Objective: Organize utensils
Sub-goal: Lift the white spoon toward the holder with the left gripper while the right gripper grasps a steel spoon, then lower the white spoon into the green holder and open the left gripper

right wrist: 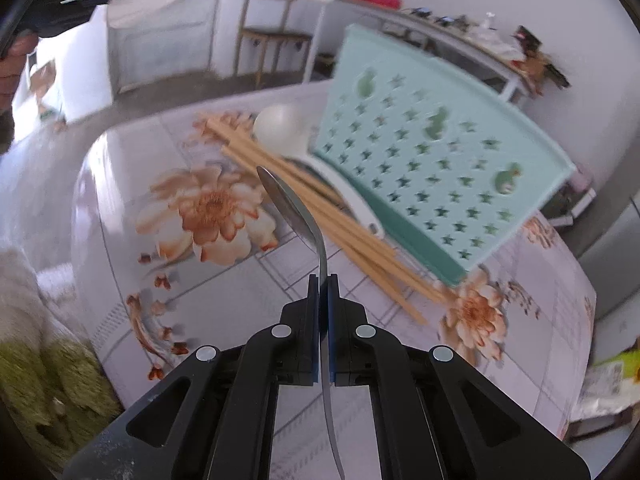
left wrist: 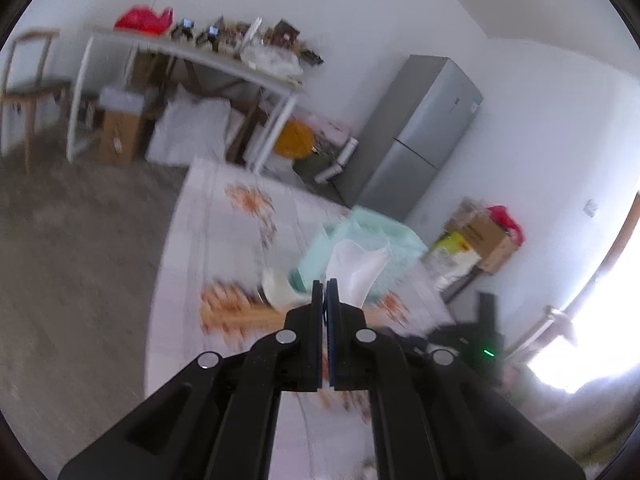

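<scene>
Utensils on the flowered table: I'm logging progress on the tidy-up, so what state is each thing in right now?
Metal spoon: clamped in the right tongs, off the table.
Left tongs: shut, nothing visibly gripped.
Chopsticks: loose on the table, unsorted.
White ladle: lying across the chopsticks beside the basket.
Mint basket: resting on the table, tilted in view; inside hidden.

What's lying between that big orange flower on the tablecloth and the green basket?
A bundle of wooden chopsticks and a white spoon lie there beside the green basket, seen in the right wrist view.
</scene>
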Available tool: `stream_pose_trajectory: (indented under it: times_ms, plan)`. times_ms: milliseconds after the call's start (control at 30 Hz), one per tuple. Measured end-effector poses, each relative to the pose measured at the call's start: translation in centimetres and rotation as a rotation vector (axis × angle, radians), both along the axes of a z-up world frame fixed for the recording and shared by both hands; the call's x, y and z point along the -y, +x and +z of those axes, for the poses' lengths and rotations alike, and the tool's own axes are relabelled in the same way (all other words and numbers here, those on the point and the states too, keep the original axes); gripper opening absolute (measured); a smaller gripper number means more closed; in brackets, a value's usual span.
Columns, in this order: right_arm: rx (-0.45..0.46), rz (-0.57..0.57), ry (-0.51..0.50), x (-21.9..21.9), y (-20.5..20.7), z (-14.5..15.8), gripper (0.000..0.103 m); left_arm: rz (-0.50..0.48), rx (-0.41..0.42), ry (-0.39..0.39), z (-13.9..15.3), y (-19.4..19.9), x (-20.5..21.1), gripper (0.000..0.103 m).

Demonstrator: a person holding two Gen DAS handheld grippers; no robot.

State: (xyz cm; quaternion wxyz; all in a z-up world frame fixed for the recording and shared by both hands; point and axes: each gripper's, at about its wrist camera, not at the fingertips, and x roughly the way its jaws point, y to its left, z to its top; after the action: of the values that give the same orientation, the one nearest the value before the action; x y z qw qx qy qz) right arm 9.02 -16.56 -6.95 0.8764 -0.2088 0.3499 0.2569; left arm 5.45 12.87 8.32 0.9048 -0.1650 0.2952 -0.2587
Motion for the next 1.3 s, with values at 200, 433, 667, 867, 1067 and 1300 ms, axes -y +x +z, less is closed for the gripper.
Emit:
stream_pose_trajectory:
  times_ms: [200,433,667,867,1067,1300]
  plan:
    - [0.042,-0.092,0.138,2.5,0.3,2.1,0.002,-0.011,0.127,0.267,4.4,3.6,4.0,0.001]
    - [0.074,-0.156,0.251,4.3,0.1,3.2,0.002,-0.131,0.229,0.678,7.1,7.2,10.7,0.001]
    - [0.079,-0.173,0.298,5.8,0.3,3.5,0.002,-0.320,0.223,1.047,6.8,8.9,16.5,0.001]
    - [0.077,-0.185,0.334,6.1,0.0,3.4,0.002,-0.417,0.199,1.191,5.3,10.5,20.5,0.002]
    - [0.073,-0.227,0.392,7.5,-0.4,3.8,0.002,-0.403,0.139,1.103,5.3,13.6,23.4,0.002]
    - [0.066,-0.287,0.491,9.6,-0.2,4.6,0.002,-0.333,0.056,0.629,6.6,17.5,22.5,0.003]
